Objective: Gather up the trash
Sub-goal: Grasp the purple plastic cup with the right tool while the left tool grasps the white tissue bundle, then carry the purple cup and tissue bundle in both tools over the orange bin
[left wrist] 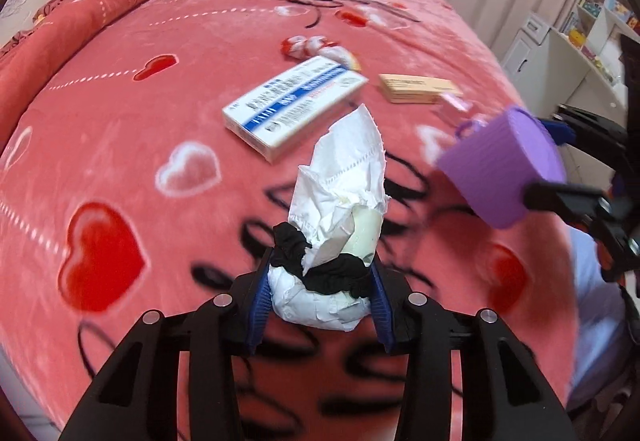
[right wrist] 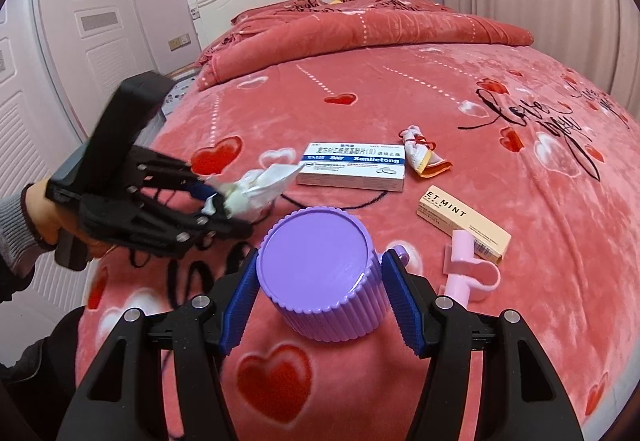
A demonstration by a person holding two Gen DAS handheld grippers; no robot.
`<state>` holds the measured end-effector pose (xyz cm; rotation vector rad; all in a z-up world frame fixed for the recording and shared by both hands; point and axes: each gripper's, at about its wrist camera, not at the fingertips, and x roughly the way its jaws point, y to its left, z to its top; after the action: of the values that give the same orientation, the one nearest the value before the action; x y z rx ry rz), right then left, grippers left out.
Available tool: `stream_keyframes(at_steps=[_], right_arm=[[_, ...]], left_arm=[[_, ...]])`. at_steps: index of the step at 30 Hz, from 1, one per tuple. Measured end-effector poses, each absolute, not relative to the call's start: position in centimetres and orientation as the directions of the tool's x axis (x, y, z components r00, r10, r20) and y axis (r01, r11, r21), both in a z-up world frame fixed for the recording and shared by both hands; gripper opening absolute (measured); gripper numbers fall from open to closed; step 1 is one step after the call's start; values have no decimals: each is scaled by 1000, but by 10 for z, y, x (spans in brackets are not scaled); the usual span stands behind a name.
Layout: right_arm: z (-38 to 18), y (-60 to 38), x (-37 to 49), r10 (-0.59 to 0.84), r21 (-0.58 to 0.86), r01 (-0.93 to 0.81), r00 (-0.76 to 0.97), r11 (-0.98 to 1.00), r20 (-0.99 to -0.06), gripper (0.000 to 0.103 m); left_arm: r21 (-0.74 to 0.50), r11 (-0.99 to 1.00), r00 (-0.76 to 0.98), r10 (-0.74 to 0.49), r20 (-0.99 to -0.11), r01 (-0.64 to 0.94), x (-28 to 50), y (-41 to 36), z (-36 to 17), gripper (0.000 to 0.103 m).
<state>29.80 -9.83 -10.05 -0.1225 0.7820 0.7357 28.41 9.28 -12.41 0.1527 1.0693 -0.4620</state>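
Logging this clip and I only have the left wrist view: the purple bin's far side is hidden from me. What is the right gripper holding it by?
Observer: The right gripper clamps the purple bin by its ribbed sides, flat end toward the camera.
Operator: What lies beyond it?
Observer: A pink plastic holder lies beside the tan mint box.
Operator: And my tissue?
Observer: The left gripper holds the crumpled tissue above the blanket.

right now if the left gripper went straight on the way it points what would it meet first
Probably the white and blue medicine box on the bed; the left gripper, shut on the crumpled tissue wad, points at it. Depth is unclear.
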Motion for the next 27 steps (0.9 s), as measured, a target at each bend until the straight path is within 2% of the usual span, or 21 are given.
stream_keyframes(at_steps=[9,18,27], right_arm=[[-77,-122,230,587,198,-656,448,728,-674,61],[-70,-157,146,602,236,-652,419,721,-680,61],[-60,-202,89,608,259,-617,463,743,-645,61]], left_arm=[[-106,890,420,-311,-853,445,199,70,-89,44],[-123,889,417,-325,-849,441,122,42,-76,44],[-110,863,405,-340,-849,494,80,-4,-68,44]])
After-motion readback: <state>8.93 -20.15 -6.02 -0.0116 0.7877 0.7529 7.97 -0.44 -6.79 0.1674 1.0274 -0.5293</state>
